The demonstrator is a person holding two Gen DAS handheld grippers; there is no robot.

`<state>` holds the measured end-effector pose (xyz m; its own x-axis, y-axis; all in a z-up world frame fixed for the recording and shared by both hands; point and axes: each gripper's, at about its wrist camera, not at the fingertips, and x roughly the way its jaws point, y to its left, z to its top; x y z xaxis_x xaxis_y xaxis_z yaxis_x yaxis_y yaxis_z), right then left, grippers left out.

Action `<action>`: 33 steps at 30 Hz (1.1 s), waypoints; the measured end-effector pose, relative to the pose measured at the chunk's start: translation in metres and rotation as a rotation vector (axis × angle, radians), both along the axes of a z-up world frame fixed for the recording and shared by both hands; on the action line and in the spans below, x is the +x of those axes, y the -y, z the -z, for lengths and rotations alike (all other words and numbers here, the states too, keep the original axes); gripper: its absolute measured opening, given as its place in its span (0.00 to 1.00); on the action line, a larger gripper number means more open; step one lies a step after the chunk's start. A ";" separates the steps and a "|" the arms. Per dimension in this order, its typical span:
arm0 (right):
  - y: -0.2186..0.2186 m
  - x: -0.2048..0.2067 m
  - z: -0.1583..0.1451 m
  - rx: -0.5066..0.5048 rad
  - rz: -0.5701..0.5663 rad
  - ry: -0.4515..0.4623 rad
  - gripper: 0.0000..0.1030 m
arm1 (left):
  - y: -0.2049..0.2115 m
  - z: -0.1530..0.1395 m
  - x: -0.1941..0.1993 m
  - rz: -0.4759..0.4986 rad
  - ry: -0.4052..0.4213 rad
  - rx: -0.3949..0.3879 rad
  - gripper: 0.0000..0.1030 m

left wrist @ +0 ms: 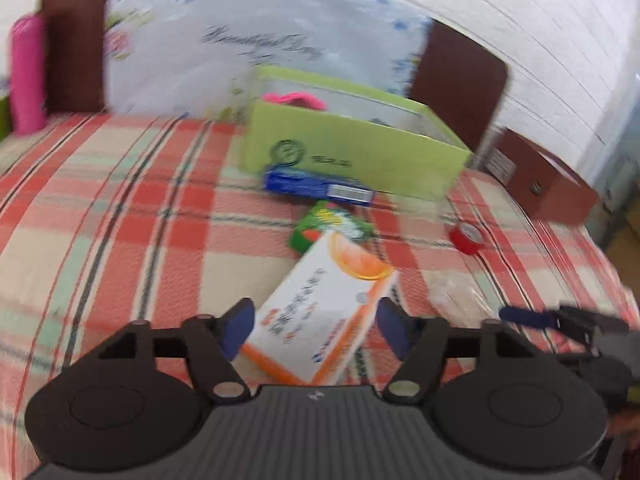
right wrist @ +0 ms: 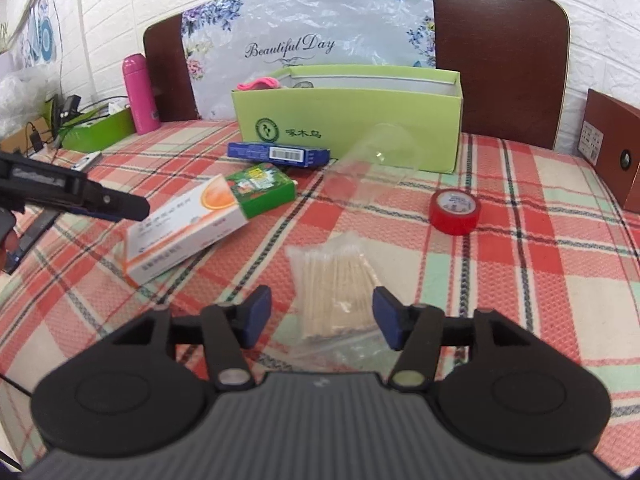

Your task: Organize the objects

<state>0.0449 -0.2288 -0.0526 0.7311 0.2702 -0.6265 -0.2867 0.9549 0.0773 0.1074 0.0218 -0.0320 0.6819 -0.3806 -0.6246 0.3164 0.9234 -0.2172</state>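
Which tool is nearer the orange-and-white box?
Left. The left tool is open with the orange-and-white box between its fingers. The right tool is off to the box's right, open over the bag of sticks.

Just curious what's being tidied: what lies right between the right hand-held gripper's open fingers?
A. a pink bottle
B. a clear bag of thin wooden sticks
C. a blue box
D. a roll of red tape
B: the bag lies between the right hand-held gripper fingers.

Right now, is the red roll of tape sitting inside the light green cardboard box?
No, the red roll of tape lies on the plaid cloth, in front of the light green cardboard box.
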 end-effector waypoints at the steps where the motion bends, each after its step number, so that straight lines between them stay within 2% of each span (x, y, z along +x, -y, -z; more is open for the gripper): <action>1: 0.001 0.002 0.002 -0.014 0.000 0.000 0.64 | 0.007 0.003 0.000 0.049 0.013 0.034 0.76; 4: 0.004 0.012 0.007 -0.044 0.002 -0.008 0.72 | 0.026 0.016 0.008 0.135 0.028 0.146 0.78; 5: 0.005 0.015 0.008 -0.048 0.003 -0.012 0.72 | 0.031 0.020 0.007 0.132 0.061 0.193 0.82; 6: 0.005 0.018 0.010 -0.052 0.004 -0.017 0.72 | 0.035 0.023 0.007 0.122 0.093 0.238 0.82; 8: 0.005 0.023 0.014 -0.051 0.002 -0.033 0.71 | 0.039 0.028 0.011 0.113 0.061 0.285 0.79; 9: 0.004 0.024 0.015 -0.046 -0.003 -0.048 0.69 | 0.037 0.029 0.011 0.107 0.040 0.271 0.75; 11: 0.002 0.021 0.016 -0.042 -0.017 -0.057 0.62 | 0.032 0.029 0.006 0.106 0.023 0.235 0.74; 13: -0.003 0.015 0.015 -0.052 -0.039 -0.059 0.59 | 0.032 0.029 0.001 0.117 -0.001 0.223 0.72; 17: -0.012 0.008 0.014 -0.067 -0.072 -0.059 0.58 | 0.035 0.031 0.000 0.107 0.011 0.230 0.73; 21: -0.011 0.007 0.013 -0.051 -0.066 -0.064 0.59 | 0.036 0.037 0.009 0.093 -0.037 0.229 0.73; 24: -0.011 0.004 0.014 -0.051 -0.071 -0.060 0.60 | 0.039 0.038 0.007 0.099 -0.014 0.246 0.74; 27: -0.012 0.005 0.015 -0.053 -0.066 -0.056 0.58 | 0.038 0.038 0.009 0.082 -0.018 0.226 0.73; 28: -0.012 0.005 0.014 -0.053 -0.067 -0.054 0.53 | 0.037 0.038 0.010 0.074 -0.022 0.216 0.70; 32: -0.017 0.002 0.010 -0.062 -0.083 -0.043 0.33 | 0.036 0.031 0.007 0.076 -0.036 0.192 0.69; 33: -0.017 0.001 0.008 -0.060 -0.088 -0.042 0.32 | 0.036 0.028 0.006 0.080 -0.034 0.182 0.69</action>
